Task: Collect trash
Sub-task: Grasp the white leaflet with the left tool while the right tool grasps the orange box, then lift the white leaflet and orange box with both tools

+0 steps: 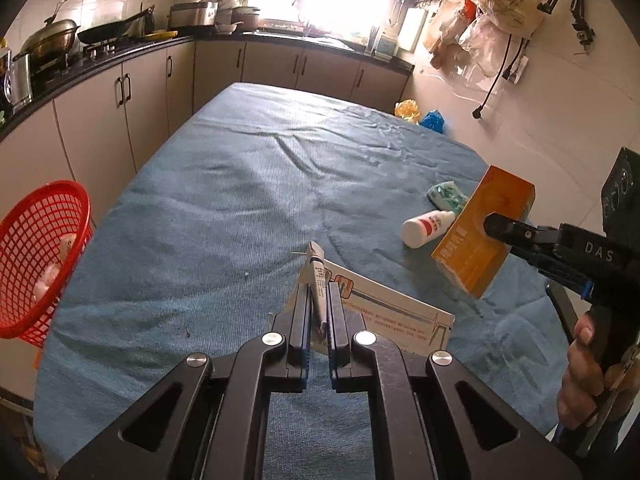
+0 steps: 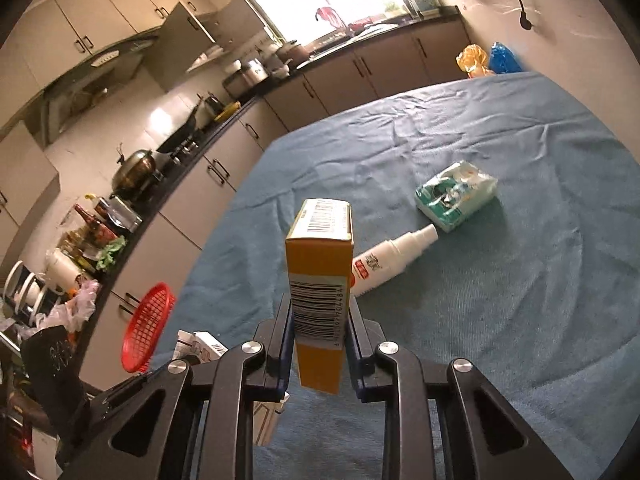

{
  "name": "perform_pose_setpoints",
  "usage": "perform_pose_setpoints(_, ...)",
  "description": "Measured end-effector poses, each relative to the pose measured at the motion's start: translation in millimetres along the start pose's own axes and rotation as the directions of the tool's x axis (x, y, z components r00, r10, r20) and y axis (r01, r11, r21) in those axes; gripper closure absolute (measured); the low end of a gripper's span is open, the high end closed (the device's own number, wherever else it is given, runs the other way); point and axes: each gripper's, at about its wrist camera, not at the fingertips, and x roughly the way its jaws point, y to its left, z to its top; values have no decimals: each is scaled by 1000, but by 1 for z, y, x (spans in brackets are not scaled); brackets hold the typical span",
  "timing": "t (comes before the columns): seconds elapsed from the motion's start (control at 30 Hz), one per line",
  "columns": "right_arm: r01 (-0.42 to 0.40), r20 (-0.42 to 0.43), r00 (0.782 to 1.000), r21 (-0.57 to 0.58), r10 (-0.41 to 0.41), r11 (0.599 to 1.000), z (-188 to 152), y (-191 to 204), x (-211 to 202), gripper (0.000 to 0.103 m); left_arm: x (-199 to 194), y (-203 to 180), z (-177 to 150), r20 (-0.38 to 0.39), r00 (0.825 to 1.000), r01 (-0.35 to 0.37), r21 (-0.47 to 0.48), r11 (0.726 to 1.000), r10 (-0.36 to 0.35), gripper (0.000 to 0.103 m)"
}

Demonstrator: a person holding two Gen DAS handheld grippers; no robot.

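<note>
On the table (image 1: 248,168), which is draped in a blue towel-like cloth, we see the trash still spread out toward the right edge: a white spray bottle (image 2: 390,258) lies on its side, and just past its nozzle sits a green-and-white tissue pack (image 2: 456,196), near the bottle but not clearly touching it.

Our right gripper (image 2: 320,320) is clamped on an orange carton (image 2: 320,280) with barcodes on its faces. The pads press its two narrow sides, and in the left wrist view the carton hangs clear above the cloth, tilted, just in front of the bottle and the tissue pack. A hand (image 1: 580,380) grips the handle of this tool at the right edge of that view.

Our left gripper (image 1: 319,300) has its jaws nearly together, pinching a thin white tube (image 1: 318,280) with printing along its body. A white box (image 1: 392,316) with orange print sits right behind the fingers; we cannot tell whether it is also caught in the grip or merely lies beneath.

A red mesh basket (image 1: 40,256) hangs at the table's left edge, tipped toward us, with some pale items inside. Behind the table runs a dark kitchen counter (image 1: 120,56) carrying a wok and pans.
</note>
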Motion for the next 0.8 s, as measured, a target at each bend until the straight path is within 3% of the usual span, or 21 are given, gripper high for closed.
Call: perform_pose_setpoints(0.8, -33, -16, 999, -64, 32, 997, -5, 23, -1, 78, -26, 27, 13, 71, 995, -70, -45, 997, 73, 97)
